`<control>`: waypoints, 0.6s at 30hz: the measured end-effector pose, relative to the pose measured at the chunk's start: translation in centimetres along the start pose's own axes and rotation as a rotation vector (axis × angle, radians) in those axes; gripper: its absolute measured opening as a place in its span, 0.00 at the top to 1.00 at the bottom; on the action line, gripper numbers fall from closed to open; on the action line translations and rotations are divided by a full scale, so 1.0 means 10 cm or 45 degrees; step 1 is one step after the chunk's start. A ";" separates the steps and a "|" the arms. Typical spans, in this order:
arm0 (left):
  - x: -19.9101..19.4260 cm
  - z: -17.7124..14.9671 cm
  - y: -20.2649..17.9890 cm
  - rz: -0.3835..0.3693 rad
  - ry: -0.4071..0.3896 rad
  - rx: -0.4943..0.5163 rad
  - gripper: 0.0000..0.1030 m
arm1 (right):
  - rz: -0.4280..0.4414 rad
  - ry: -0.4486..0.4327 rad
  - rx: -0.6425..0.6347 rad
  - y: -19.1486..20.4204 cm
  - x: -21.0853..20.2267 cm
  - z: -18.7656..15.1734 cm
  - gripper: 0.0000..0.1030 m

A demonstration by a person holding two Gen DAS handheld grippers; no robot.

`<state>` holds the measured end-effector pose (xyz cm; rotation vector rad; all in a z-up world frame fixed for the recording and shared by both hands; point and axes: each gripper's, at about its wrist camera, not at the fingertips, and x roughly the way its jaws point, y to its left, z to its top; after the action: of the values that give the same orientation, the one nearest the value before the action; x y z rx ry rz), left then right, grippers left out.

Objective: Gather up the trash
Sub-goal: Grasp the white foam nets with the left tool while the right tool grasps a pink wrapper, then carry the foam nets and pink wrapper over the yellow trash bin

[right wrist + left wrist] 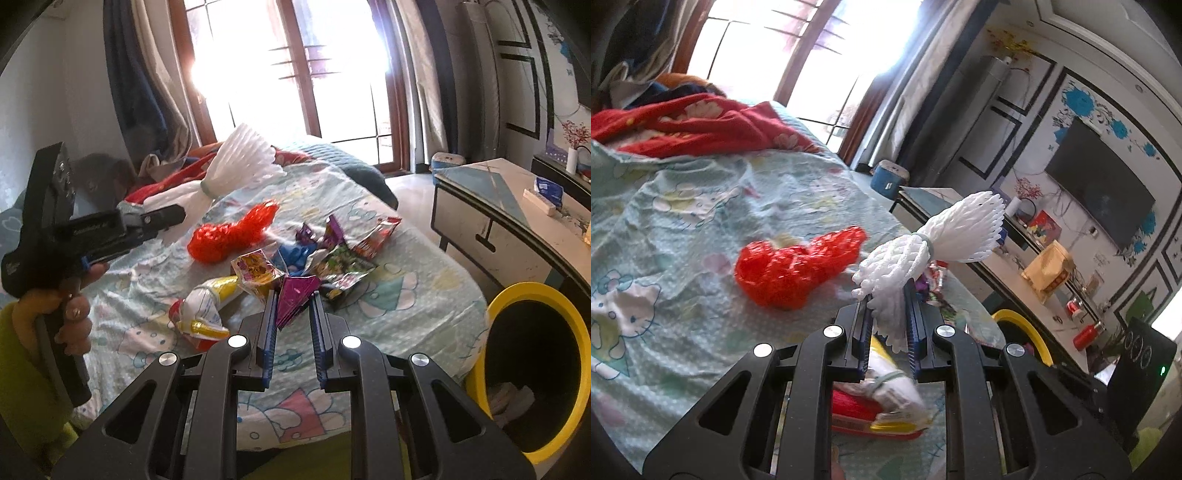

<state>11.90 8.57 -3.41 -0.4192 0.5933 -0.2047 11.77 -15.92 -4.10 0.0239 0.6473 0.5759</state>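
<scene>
- Bedsheet [424, 280] with pale cartoon prints serves as the landmark; the trash lies on it or is held above it.
- Left gripper [888, 295] is pinched onto the lower end of a white foam net bundle [945, 232], which is tied at its middle with a band and fans out at the far end, held up off the bedsheet.
- In the right wrist view the same left gripper [177, 214] is seen from the side, carried by a hand [70, 310] in a yellow-green sleeve, with the white foam net bundle [240, 162] sticking out beyond its fingertips.
- Right gripper [293, 299] is pressed together on a purple wrapper [295, 295], pinching its near corner above the bedsheet.
- Red foam net [232, 236] lies on the bedsheet, beyond the right gripper and to its left; it also shows in the left wrist view [798, 266].
- Pile of colourful snack wrappers [340, 254] lies on the bedsheet just beyond the purple wrapper.
- White, red and yellow packet [203, 310] rests on the bedsheet, left of the right gripper.
- Yellow-rimmed bin [532, 369] stands off the right edge of the bedsheet, its dark mouth facing the camera.
- Red blanket [694, 125] is bunched at the far end of the bedsheet, near the bright window.
</scene>
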 end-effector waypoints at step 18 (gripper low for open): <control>0.00 -0.07 -0.53 -0.088 -0.002 0.166 0.90 | -0.159 -0.144 0.156 -0.62 -0.39 0.20 0.84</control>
<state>11.12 3.57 -1.60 -0.3139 0.5607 -0.3074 13.48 -22.86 -1.48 0.1295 0.5692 0.4110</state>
